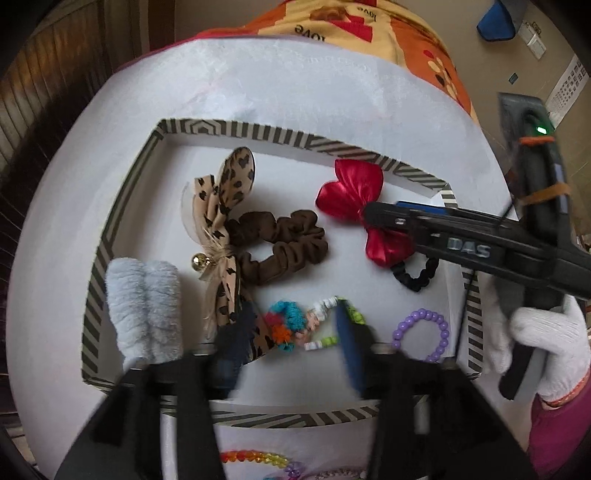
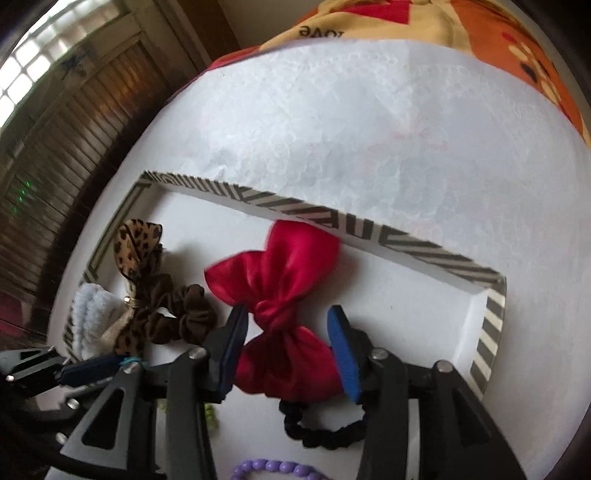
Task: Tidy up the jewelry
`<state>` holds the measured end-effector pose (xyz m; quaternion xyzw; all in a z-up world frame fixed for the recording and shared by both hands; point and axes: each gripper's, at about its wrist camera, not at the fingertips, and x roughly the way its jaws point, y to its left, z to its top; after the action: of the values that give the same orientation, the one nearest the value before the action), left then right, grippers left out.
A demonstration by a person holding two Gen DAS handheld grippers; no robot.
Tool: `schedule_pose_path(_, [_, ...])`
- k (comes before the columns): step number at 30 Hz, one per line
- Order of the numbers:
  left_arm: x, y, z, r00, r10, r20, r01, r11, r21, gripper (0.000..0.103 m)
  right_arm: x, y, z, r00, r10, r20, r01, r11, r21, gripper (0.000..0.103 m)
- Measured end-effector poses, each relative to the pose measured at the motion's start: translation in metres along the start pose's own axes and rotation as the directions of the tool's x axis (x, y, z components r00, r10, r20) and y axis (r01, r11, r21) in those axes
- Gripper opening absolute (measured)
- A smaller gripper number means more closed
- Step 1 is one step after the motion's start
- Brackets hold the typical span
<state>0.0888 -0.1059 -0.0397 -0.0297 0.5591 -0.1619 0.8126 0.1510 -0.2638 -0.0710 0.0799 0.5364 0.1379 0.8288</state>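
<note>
A striped-rim box (image 1: 122, 206) (image 2: 439, 254) holds a leopard bow (image 1: 225, 199), a brown scrunchie (image 1: 284, 243), a red bow hair tie (image 1: 351, 195) (image 2: 280, 291), a fluffy pale-blue scrunchie (image 1: 144, 306), a purple bead bracelet (image 1: 421, 332) and a colourful beaded bracelet (image 1: 295, 325). My left gripper (image 1: 291, 332) is open low over the colourful bracelet, one finger on each side. My right gripper (image 2: 288, 325) is open with its blue-padded fingers on either side of the red bow; in the left wrist view it (image 1: 373, 212) reaches in from the right.
The box sits on a white cloth (image 2: 369, 129) over a patterned orange blanket (image 1: 406, 33). A rainbow bead bracelet (image 1: 255, 458) lies outside the box near me. A dark wooden shutter (image 2: 74, 147) stands at the left.
</note>
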Motion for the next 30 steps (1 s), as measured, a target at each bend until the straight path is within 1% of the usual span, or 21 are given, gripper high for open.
schedule_pose_path(1, [-0.003,0.0,-0.001,1.0,0.005,0.008,-0.005,1.0,0.001,0.047,-0.007,0.001,-0.002,1.0,0.0,0.013,0.0,1.0,0.001,0.047])
schedule_pose_path(6, [-0.02,0.001,-0.006,0.999,0.019,0.036,-0.019,1.0,0.003,0.047,-0.045,0.004,-0.019,0.997,0.004,0.077,-0.005,1.0,0.019,0.047])
schedule_pose_path(8, [-0.028,-0.001,-0.008,0.998,0.036,0.051,-0.037,0.999,0.013,0.047,-0.065,0.004,-0.029,0.993,0.013,0.115,-0.018,0.999,0.046,0.048])
schedule_pose_path(11, [-0.04,-0.006,-0.015,0.995,0.063,0.076,-0.066,0.997,0.035,0.047,-0.087,0.003,-0.043,0.989,0.018,0.147,-0.031,0.996,0.085,0.052])
schedule_pose_path(13, [-0.046,-0.011,-0.017,0.992,0.08,0.097,-0.084,0.996,0.04,0.047,-0.101,0.004,-0.055,0.986,0.013,0.167,-0.03,0.995,0.096,0.052])
schedule_pose_path(15, [-0.053,-0.013,-0.021,0.989,0.096,0.111,-0.101,0.994,0.041,0.047,-0.113,0.007,-0.064,0.984,0.003,0.179,-0.021,0.995,0.099,0.052])
schedule_pose_path(18, [-0.063,-0.012,-0.028,0.987,0.099,0.124,-0.104,0.994,0.04,0.047,-0.132,0.014,-0.084,0.981,-0.007,0.193,-0.014,0.994,0.105,0.052])
schedule_pose_path(24, [-0.082,-0.011,-0.044,0.98,0.132,0.15,-0.141,0.989,0.052,0.047,-0.155,0.027,-0.116,0.979,-0.023,0.204,-0.002,0.993,0.121,0.054])
schedule_pose_path(30, [-0.1,-0.012,-0.06,0.976,0.123,0.18,-0.137,0.988,0.071,0.047,-0.169,0.039,-0.143,0.977,-0.033,0.211,0.005,0.991,0.131,0.055])
